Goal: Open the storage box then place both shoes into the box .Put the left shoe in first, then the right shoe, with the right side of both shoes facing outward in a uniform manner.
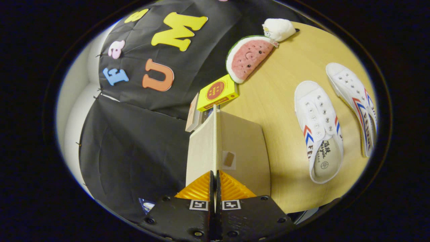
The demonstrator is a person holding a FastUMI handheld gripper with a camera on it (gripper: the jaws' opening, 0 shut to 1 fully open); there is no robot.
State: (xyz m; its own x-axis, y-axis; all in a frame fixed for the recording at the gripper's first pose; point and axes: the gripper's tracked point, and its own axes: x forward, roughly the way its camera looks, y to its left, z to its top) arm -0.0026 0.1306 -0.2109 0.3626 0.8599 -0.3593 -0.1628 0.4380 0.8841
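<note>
Your gripper (215, 176) is clamped on the thin edge of the box lid (231, 148), a pale cardboard flap standing edge-on between the fingers, which are pressed nearly together with only the flap's thickness between them. A small brown patch (229, 159) sits on the flap's right face just ahead of the fingertips. Beyond the flap's far end lie a yellow box (217, 93) and a stack of books (194, 116) beside it. To the right, on the light wooden table (278, 90), the two white shoes (319, 131) (352, 101) lie side by side, well apart from the flap, with bare tabletop between. Farther off rest a watermelon plush (248, 57) and a white plush (278, 29). Black cloth (134, 144) hangs to your left, past the table's edge.
</note>
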